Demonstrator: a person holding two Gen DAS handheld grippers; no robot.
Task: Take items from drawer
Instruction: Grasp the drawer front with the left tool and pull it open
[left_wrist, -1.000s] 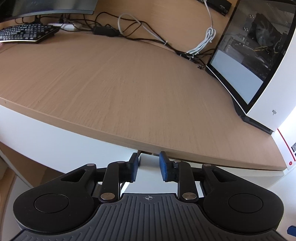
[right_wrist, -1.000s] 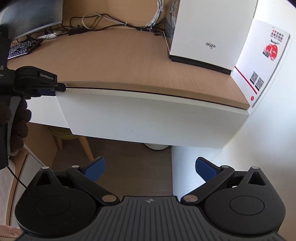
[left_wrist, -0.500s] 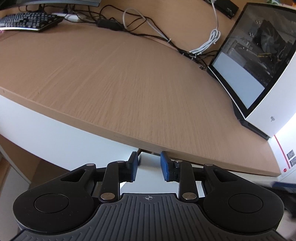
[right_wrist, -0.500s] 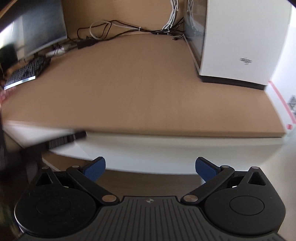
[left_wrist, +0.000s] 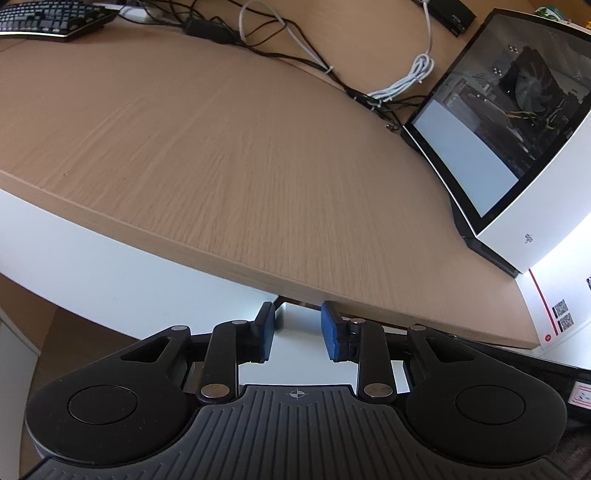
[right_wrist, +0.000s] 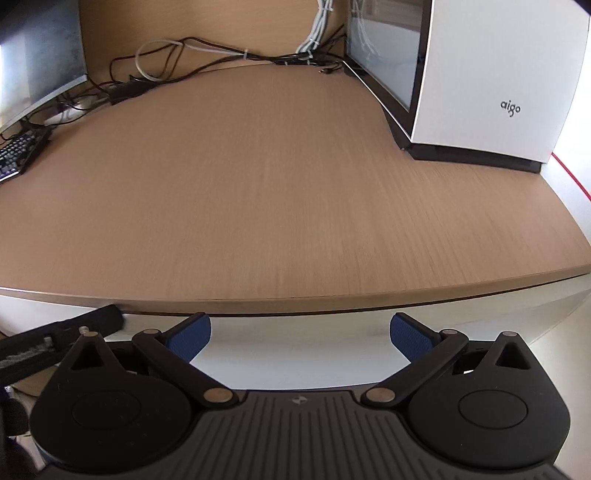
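Light wood tabletop (right_wrist: 280, 192) with white front edge, white computer case (right_wrist: 491, 81) at right, tangled cables (left_wrist: 280, 40) along wooden back wall, keyboard (left_wrist: 48, 18), probably a monitor (right_wrist: 37, 55) at left.

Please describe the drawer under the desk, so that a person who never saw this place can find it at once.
Find the light wooden desk top carrying the white computer case with a glass side panel. Directly under the desk's front edge runs a flat white drawer front, facing the open right gripper. Unlike the wood above, it is plain white, with no handle visible.
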